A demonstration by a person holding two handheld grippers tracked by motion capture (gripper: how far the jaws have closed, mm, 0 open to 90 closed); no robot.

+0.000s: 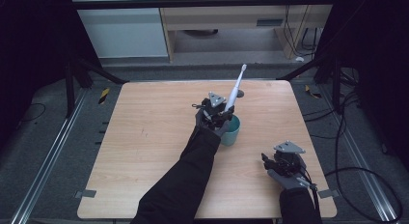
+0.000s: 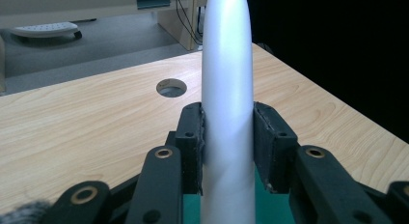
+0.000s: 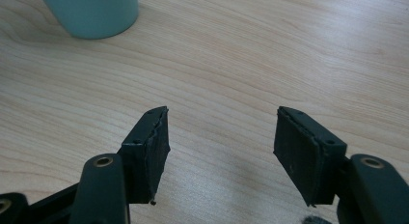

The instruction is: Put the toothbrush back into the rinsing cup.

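Toothbrush (image 1: 236, 90), frame centre: my left gripper (image 1: 218, 111) clamps it over teal cup (image 1: 231, 132); right gripper (image 1: 282, 162) gapes idle. Next, I judge: lower straight in.

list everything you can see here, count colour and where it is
electric toothbrush: 1, white, held tilted above the cup, head pointing up and away
cup: 1, teal, standing on the table near its middle, just under the left hand-held gripper
table: 1, light wood, centre of the high view
hole in the table: 1, round, near the far edge
frame rails: 2, grey metal, on the floor at either side of the table
cables: several, black, on the floor to the right
left hand-held gripper: 1, black, shut on the toothbrush handle
right hand-held gripper: 1, black, jaws apart over bare table at the near right
sleeves: 2, black, coming in from the bottom edge
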